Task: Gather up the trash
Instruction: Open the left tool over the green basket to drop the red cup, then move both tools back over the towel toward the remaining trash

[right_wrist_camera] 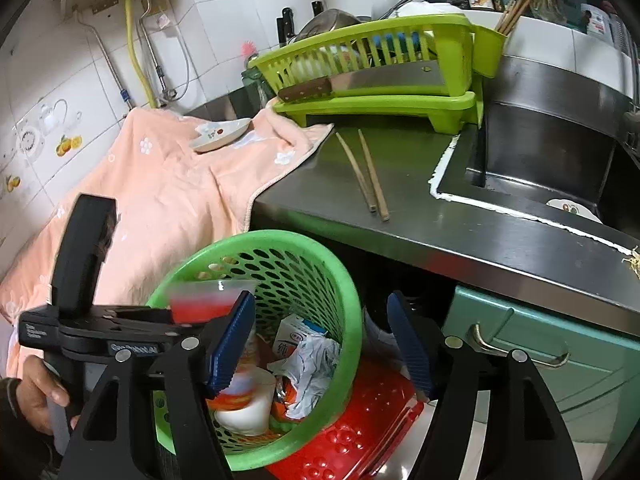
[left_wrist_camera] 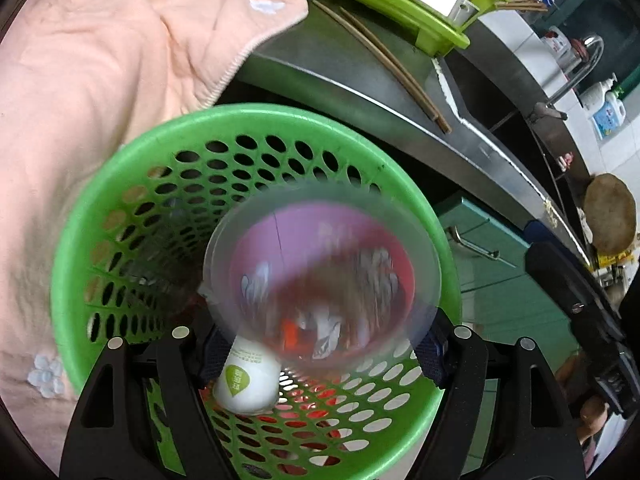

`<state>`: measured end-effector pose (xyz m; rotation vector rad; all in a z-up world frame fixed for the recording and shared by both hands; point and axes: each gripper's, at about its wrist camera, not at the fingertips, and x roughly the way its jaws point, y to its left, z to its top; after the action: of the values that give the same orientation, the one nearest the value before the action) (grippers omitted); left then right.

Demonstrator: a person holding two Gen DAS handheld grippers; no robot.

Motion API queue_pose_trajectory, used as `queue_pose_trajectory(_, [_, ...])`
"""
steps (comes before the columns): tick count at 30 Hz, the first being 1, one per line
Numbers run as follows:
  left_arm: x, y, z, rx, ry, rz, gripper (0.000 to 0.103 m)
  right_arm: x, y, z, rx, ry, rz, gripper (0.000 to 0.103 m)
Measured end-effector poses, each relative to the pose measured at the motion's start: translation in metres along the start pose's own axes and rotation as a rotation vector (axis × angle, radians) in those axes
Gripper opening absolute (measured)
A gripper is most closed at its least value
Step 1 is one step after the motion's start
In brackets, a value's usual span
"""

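Note:
A green perforated basket [left_wrist_camera: 100,216] stands below the counter's edge, holding a white bottle [left_wrist_camera: 248,384], a milk carton [right_wrist_camera: 292,336] and crumpled paper [right_wrist_camera: 316,360]. A clear plastic cup [left_wrist_camera: 320,272] with a red and pink label lies between the wide fingers of my left gripper [left_wrist_camera: 324,356], over the basket's mouth. It is blurred while the gripper stays sharp, so it looks loose. In the right wrist view this cup [right_wrist_camera: 208,300] is at the basket's near rim [right_wrist_camera: 352,320]. My right gripper [right_wrist_camera: 320,344] is open above the basket and holds nothing. A blurred orange and white cup [right_wrist_camera: 240,388] is inside.
The basket rests on a red plastic crate [right_wrist_camera: 360,432]. Two chopsticks [right_wrist_camera: 368,176] lie on the steel counter [right_wrist_camera: 400,216]. A pink towel [right_wrist_camera: 168,192] bears a small dish [right_wrist_camera: 220,136]. A green dish rack [right_wrist_camera: 380,76], a sink [right_wrist_camera: 560,152] and a teal cabinet [right_wrist_camera: 560,344] surround it.

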<state>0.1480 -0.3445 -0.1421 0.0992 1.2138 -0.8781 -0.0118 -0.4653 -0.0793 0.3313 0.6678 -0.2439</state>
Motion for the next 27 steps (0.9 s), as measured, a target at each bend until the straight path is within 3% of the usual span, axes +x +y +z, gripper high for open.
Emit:
queue_pose_trajectory(15, [-0.022,0.021,-0.006,-0.013,-0.030,-0.003,0.080,-0.002,0.009,0.007,-0.013,-0.018,0.021,0.068])
queue_pose_trajectory(27, [-0.082,0.074,-0.012,-0.084,-0.148,0.085,0.080,0.015,0.050,0.020,-0.081,0.005,0.097,0.074])
